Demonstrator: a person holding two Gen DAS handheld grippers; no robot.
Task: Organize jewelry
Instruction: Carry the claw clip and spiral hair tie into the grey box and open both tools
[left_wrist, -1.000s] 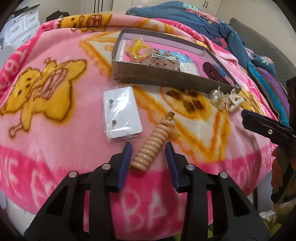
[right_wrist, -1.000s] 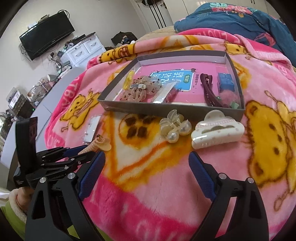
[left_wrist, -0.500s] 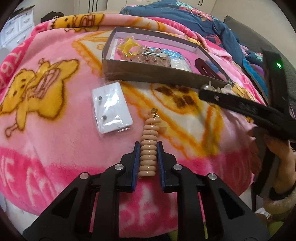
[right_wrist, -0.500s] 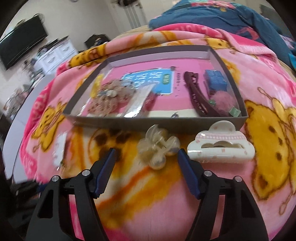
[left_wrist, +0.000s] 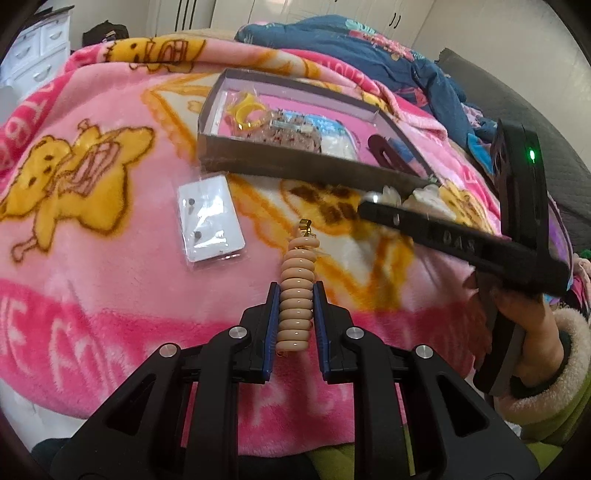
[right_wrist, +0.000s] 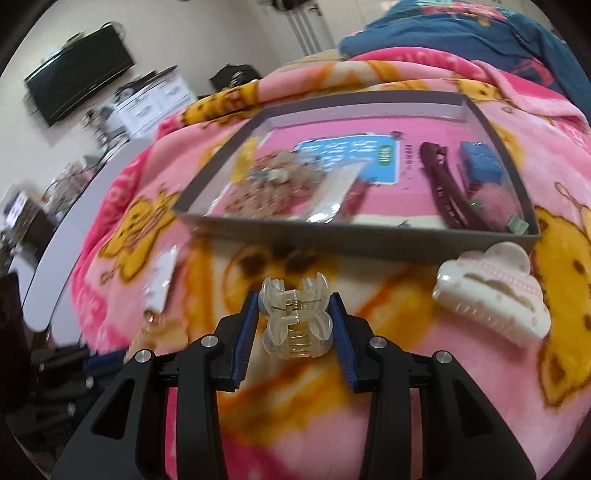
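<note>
Nearest the left wrist camera, the left claw (left_wrist: 295, 306) is closed on one beige spiral hair tie (left_wrist: 295, 295), its two blue-padded fingers (left_wrist: 272, 325) pressing the coils from either side while the tie's far end, tipped with a small gold charm, reaches forward over the pink blanket (left_wrist: 92, 258) spread on the bed. Nearest the right wrist camera, the right claw (right_wrist: 294, 321) grips one clear hair clip (right_wrist: 294, 321) between its two blue pads, the clip's spring facing the lens. Just beyond the left claw and to its left lies one white earring card (left_wrist: 210, 221) in a clear sleeve, two dark studs showing on it, flat on the blanket. To the right of the right claw, one white cloud-shaped hair claw clip (right_wrist: 493, 295) with pink dots rests on the blanket, just beside the near wall of the tray. Farther on sits one shallow grey tray (right_wrist: 354, 236), rectangular, open at the top. Inside it I count one yellow ring-shaped piece (left_wrist: 248, 112) at the left end, one cluster of beaded pieces (right_wrist: 269, 184) too blurred to number, one blue printed card (right_wrist: 354, 157), one maroon hair clip (right_wrist: 447, 188) and one blue block (right_wrist: 480, 166) at the right end. Behind the tray a dark blue floral quilt (left_wrist: 369, 51) lies heaped across the bed.
</note>
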